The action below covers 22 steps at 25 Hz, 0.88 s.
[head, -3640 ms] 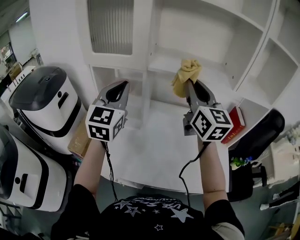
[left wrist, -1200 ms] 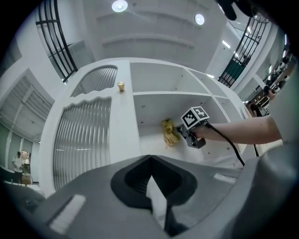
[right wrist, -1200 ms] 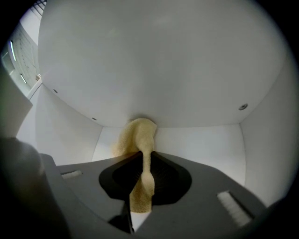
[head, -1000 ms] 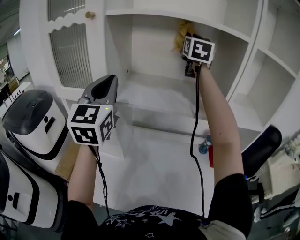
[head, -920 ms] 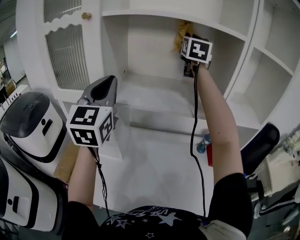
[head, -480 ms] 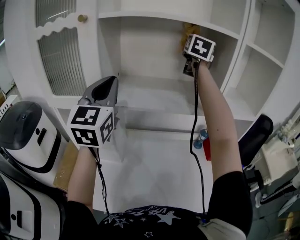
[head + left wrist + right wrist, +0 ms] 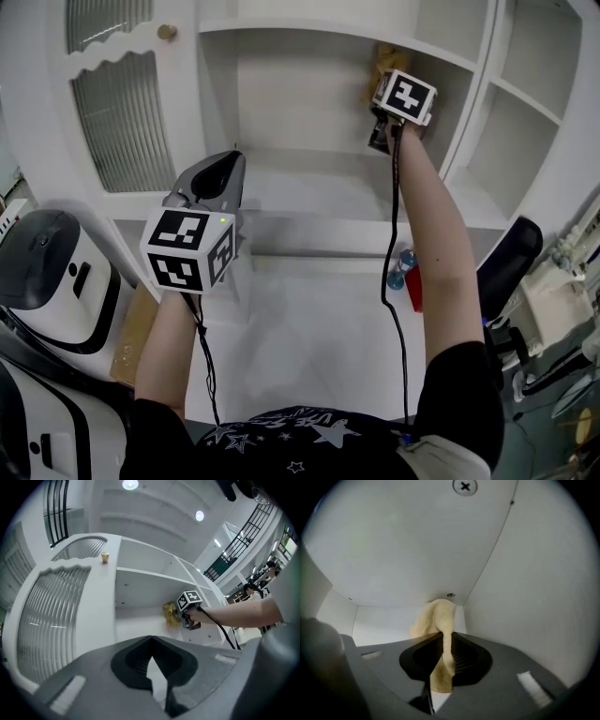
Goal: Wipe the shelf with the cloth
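Holding the yellow cloth (image 7: 436, 616) pinched in the right tongs (image 7: 443, 637), bunched past the tips toward the shelf (image 7: 319, 183) back corner; with the left tongs (image 7: 151, 641) closed, empty, well apart

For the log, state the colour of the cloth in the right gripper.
Pale yellow. The cloth shows best in the right gripper view.

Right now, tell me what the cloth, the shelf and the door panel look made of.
Cloth: soft yellow terry or microfibre, judging by its nubby surface and limp folds.
Shelf: white painted or laminated board, smooth with a faint sheen; the core is hidden.
Door panel: likely ribbed translucent glass or plastic, going by its fine vertical lines.
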Each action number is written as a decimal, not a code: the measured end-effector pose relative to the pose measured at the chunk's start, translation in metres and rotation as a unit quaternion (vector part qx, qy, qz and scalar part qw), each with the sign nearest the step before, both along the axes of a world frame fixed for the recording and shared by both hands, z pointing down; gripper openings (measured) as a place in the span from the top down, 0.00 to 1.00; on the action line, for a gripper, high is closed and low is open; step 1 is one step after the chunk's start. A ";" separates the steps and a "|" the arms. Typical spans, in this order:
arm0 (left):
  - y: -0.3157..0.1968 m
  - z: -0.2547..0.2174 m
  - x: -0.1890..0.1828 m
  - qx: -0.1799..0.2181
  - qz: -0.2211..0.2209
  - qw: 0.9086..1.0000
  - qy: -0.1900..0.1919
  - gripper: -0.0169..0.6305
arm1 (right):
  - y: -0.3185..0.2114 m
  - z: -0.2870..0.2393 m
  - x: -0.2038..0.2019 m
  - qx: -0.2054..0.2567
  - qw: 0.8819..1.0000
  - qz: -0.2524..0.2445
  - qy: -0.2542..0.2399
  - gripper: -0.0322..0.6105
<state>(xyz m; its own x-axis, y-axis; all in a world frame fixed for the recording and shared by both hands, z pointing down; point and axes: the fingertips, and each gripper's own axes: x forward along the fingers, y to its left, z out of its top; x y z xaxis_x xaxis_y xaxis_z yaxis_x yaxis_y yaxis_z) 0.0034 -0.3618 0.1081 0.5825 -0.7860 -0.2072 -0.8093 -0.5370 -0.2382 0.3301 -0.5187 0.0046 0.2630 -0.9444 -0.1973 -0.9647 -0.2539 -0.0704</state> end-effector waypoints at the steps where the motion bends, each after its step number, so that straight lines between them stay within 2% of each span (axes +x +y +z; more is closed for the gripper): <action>1: 0.001 0.000 0.000 0.000 0.002 1.000 0.000 0.97 | 0.002 0.002 -0.001 -0.001 1.000 0.000 0.000 0.83; 5: 0.004 0.000 -0.004 0.002 0.009 1.000 0.007 0.97 | 0.010 0.006 -0.012 -0.008 1.000 0.001 0.013 0.83; 9: 0.009 0.000 -0.012 0.007 0.008 1.000 0.012 0.97 | 0.017 0.008 -0.043 -0.008 0.999 -0.032 0.025 0.83; 16: 0.017 0.002 -0.040 0.011 -0.011 1.000 0.017 0.97 | 0.015 0.027 -0.136 -0.023 0.989 -0.113 0.088 0.83; 22: 0.017 0.003 -0.070 0.013 -0.037 0.999 0.017 0.97 | 0.001 0.035 -0.211 -0.014 0.975 -0.201 0.094 0.83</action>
<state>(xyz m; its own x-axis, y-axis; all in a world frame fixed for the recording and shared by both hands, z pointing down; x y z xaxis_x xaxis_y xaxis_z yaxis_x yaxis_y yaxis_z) -0.0664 -0.3448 0.1112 0.5151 -0.8207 -0.2471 -0.8545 -0.4691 -0.2232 0.1187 -0.5176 0.0398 -0.1672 -0.9694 -0.1799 -0.9819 0.1473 0.1189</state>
